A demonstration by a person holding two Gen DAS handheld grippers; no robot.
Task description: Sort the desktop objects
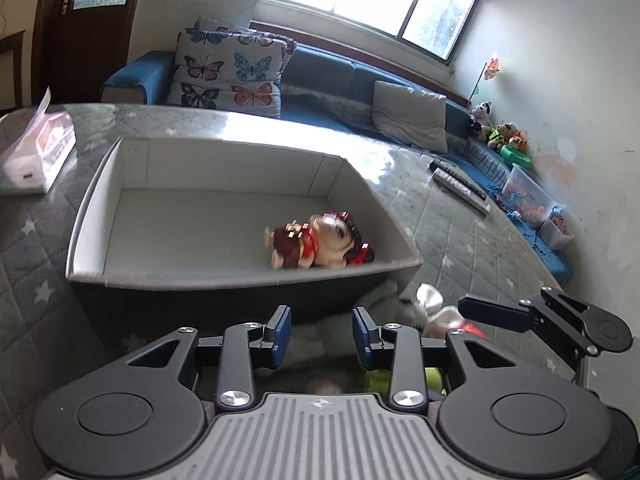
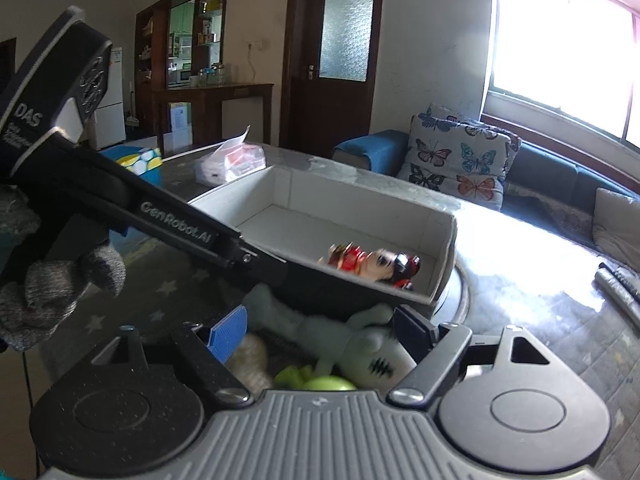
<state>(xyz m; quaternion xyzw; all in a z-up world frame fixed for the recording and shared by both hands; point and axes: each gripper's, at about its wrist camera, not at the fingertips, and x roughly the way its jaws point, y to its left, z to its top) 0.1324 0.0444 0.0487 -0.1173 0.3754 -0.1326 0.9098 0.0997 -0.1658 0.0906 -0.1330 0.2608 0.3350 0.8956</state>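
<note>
A grey open box (image 1: 96,216) (image 2: 444,240) stands on the table with a doll in red (image 1: 320,242) (image 2: 374,264) lying in its near right corner. My left gripper (image 1: 322,330) is open and empty just in front of the box's near wall. My right gripper (image 2: 320,332) is open, its fingers either side of a white plush toy (image 2: 360,344) lying on the table by the box; this toy also shows in the left wrist view (image 1: 430,308). A green object (image 2: 316,380) and a tan object (image 2: 250,356) lie beneath the grippers.
A plastic-wrapped packet (image 1: 36,148) (image 2: 232,160) lies on the table beyond the box. Remote controls (image 1: 460,184) (image 2: 618,284) lie near the table's far right edge. A blue sofa with cushions (image 1: 320,80) stands behind the table.
</note>
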